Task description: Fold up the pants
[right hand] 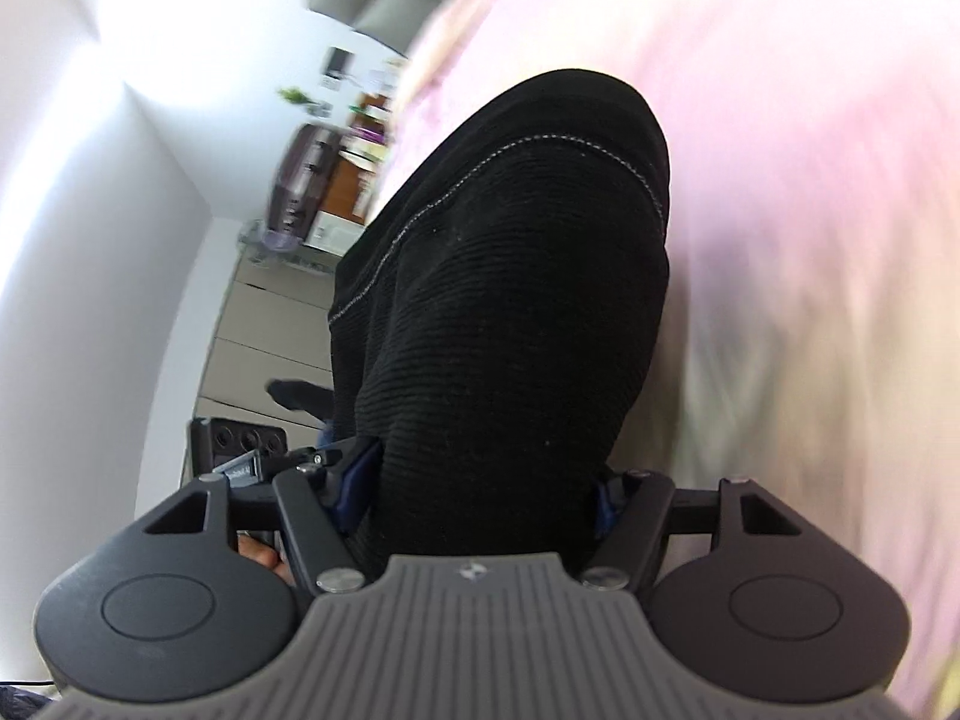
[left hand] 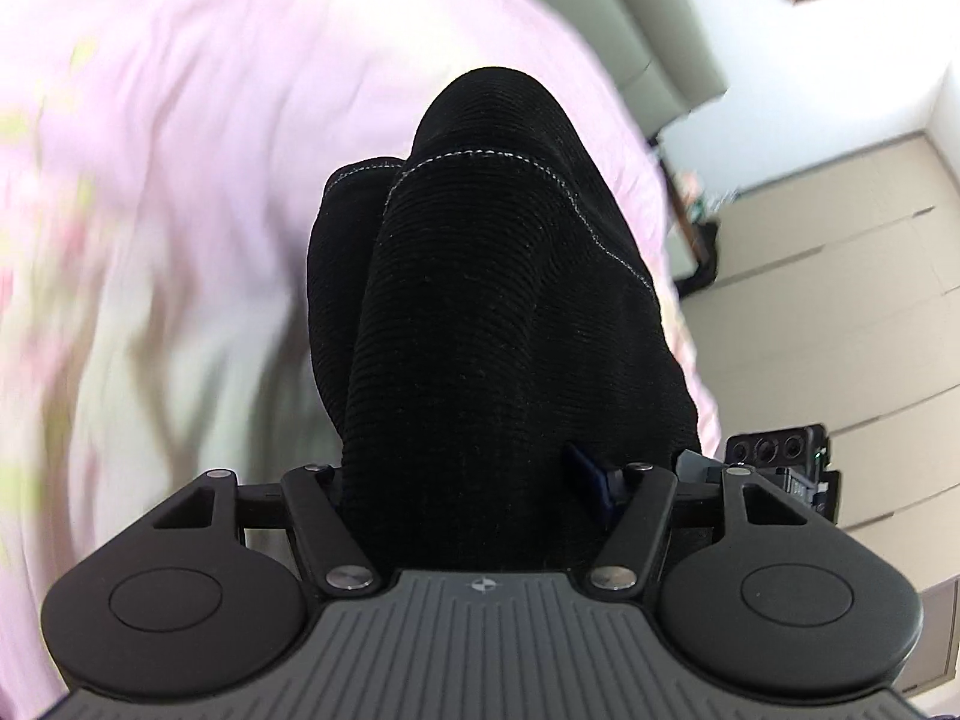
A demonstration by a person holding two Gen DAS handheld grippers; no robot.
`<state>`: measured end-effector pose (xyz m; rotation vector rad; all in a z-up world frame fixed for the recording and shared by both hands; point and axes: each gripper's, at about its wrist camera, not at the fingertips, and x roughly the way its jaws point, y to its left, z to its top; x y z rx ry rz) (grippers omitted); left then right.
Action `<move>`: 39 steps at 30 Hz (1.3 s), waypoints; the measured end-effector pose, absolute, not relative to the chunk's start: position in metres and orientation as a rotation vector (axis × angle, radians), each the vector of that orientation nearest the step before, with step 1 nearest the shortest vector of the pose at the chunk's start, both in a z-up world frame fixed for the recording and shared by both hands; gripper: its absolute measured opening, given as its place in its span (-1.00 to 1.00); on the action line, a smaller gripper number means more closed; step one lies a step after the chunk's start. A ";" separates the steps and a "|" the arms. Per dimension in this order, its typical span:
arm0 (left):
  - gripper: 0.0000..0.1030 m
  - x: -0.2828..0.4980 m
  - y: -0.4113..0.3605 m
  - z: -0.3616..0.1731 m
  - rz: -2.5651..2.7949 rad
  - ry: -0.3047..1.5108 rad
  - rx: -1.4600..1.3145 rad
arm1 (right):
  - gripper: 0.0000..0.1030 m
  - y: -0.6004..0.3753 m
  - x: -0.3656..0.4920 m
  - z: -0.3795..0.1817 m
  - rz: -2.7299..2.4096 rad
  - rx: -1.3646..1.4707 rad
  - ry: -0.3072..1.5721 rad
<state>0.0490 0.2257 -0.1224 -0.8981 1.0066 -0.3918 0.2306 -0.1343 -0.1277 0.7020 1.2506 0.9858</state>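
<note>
The pants (left hand: 486, 312) are black ribbed fabric with a pale stitched seam. In the left wrist view they hang bunched from my left gripper (left hand: 474, 480), which is shut on them, above a pink bed sheet (left hand: 180, 150). In the right wrist view the same black pants (right hand: 510, 312) hang from my right gripper (right hand: 480, 480), also shut on the fabric. The cloth hides most of each gripper's blue fingers. The sheet (right hand: 810, 240) behind is blurred by motion.
The bed with the pink sheet fills the background of both views. Beige floor (left hand: 840, 300) and a white wall lie beside the bed. The other gripper (left hand: 780, 468) shows at the right. A cluttered shelf (right hand: 336, 180) stands by the far wall.
</note>
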 end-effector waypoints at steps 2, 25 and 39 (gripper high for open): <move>0.45 0.045 0.215 -0.140 -0.376 1.068 -0.878 | 0.23 -0.143 0.217 -0.147 0.937 0.698 1.303; 0.92 0.038 0.192 -0.163 -0.405 1.085 -0.887 | 0.78 -0.122 0.219 -0.178 0.932 0.693 1.296; 0.47 0.028 0.175 -0.110 -0.411 1.022 -0.790 | 0.41 -0.139 0.204 -0.147 0.954 0.679 1.229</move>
